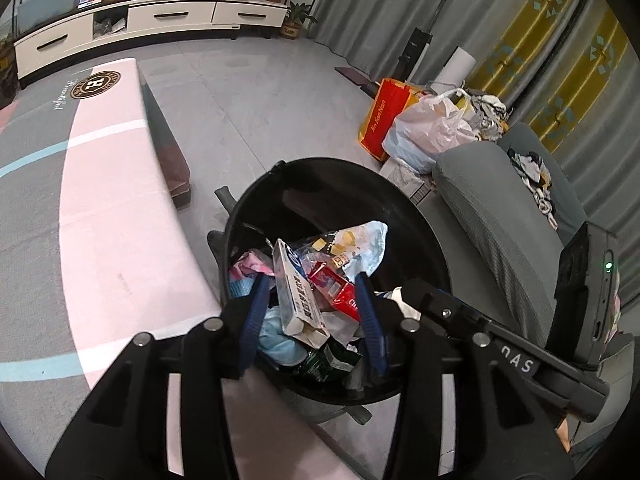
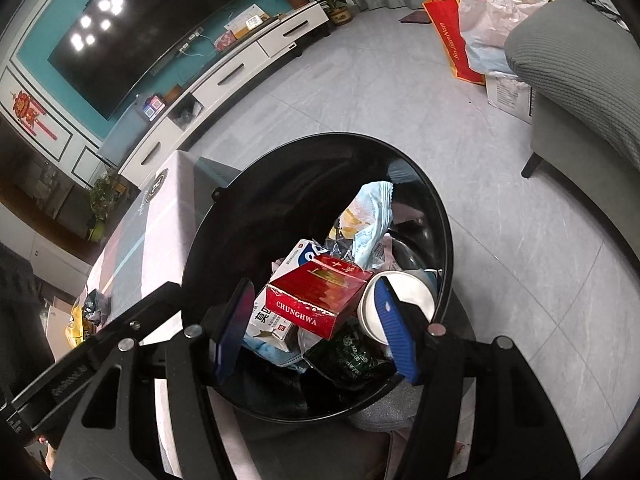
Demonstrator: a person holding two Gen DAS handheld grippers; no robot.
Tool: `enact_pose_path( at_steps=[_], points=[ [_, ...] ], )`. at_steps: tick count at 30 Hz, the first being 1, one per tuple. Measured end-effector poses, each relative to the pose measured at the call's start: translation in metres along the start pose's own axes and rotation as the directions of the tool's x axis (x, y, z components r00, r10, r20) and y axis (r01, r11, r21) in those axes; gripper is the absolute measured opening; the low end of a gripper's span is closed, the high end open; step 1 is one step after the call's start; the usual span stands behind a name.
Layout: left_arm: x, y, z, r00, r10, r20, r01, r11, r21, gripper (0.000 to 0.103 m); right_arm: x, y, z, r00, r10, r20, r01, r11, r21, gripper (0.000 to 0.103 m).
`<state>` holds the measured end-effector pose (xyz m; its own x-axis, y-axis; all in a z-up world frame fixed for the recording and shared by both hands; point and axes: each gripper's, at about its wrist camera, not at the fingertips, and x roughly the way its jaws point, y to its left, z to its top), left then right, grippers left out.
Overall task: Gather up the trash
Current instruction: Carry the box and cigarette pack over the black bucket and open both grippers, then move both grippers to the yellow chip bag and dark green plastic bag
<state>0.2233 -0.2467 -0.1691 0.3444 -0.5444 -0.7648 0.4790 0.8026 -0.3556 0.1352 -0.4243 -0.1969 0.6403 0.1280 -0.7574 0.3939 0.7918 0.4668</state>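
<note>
A black trash bin (image 1: 340,196) (image 2: 280,200) stands beside the table and holds several pieces of trash. My left gripper (image 1: 311,280) hangs over it, open, and a white carton (image 1: 298,300) lies on the pile between its blue fingers without touching them. My right gripper (image 2: 316,300) is open above a red Chunghwa cigarette box (image 2: 320,300) (image 1: 336,290), which rests on the heap. A pale snack wrapper (image 1: 360,244) (image 2: 372,216), a white paper cup (image 2: 404,296), a green packet (image 2: 352,356) and a blue mask (image 2: 276,354) also sit in the bin.
A pink-covered low table (image 1: 120,200) runs along the bin's left, with crumpled wrappers (image 2: 86,308) on it. A grey sofa (image 1: 492,220) (image 2: 580,60) is on the right. Plastic bags (image 1: 428,124) and a red bag (image 1: 384,120) stand behind. A TV cabinet (image 1: 160,20) lines the far wall.
</note>
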Motion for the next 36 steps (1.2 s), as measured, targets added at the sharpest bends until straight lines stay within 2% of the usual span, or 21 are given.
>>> enact_pose_path(
  at_steps=[2, 8, 12, 13, 17, 24, 27, 29, 33, 36],
  points=[
    [-0.008, 0.003, -0.001, 1.000, -0.003, 0.015, 0.003, 1.000, -0.009, 0.052, 0.000, 0.000, 0.000, 1.000, -0.002, 0.002, 0.002, 1.000, -0.003, 0.062],
    [-0.043, 0.024, -0.013, 0.996, 0.021, 0.083, -0.016, 0.998, -0.061, 0.074, -0.003, 0.009, -0.001, 1.000, 0.013, 0.021, -0.013, 1.000, -0.023, 0.062],
    [-0.075, 0.053, -0.022, 0.991, 0.046, 0.129, -0.031, 0.992, -0.121, 0.084, -0.007, 0.028, -0.005, 0.998, 0.044, 0.048, -0.040, 0.996, -0.074, 0.062],
    [-0.081, 0.061, -0.024, 0.989, 0.052, 0.137, -0.033, 0.990, -0.137, 0.088, -0.008, 0.034, -0.006, 0.998, 0.047, 0.052, -0.042, 0.995, -0.089, 0.066],
    [-0.111, 0.102, -0.037, 0.984, 0.078, 0.159, -0.040, 0.973, -0.226, 0.088, -0.007, 0.064, -0.013, 0.996, 0.067, 0.057, -0.057, 0.985, -0.163, 0.069],
    [-0.170, 0.166, -0.070, 0.962, 0.179, 0.206, -0.112, 0.947, -0.299, 0.088, 0.006, 0.128, -0.041, 0.993, 0.120, -0.001, -0.114, 0.942, -0.315, 0.073],
    [-0.201, 0.202, -0.086, 0.942, 0.250, 0.224, -0.164, 0.925, -0.343, 0.088, 0.012, 0.157, -0.056, 0.991, 0.132, -0.025, -0.131, 0.910, -0.394, 0.074],
    [-0.222, 0.231, -0.097, 0.926, 0.296, 0.234, -0.189, 0.900, -0.393, 0.088, 0.017, 0.176, -0.067, 0.988, 0.143, -0.055, -0.153, 0.884, -0.441, 0.074],
    [-0.253, 0.279, -0.120, 0.901, 0.355, 0.249, -0.200, 0.849, -0.489, 0.090, 0.026, 0.207, -0.085, 0.982, 0.162, -0.095, -0.188, 0.844, -0.503, 0.074],
    [-0.264, 0.310, -0.134, 0.893, 0.369, 0.257, -0.182, 0.820, -0.543, 0.090, 0.030, 0.227, -0.096, 0.978, 0.178, -0.112, -0.210, 0.822, -0.529, 0.074]
  ],
)
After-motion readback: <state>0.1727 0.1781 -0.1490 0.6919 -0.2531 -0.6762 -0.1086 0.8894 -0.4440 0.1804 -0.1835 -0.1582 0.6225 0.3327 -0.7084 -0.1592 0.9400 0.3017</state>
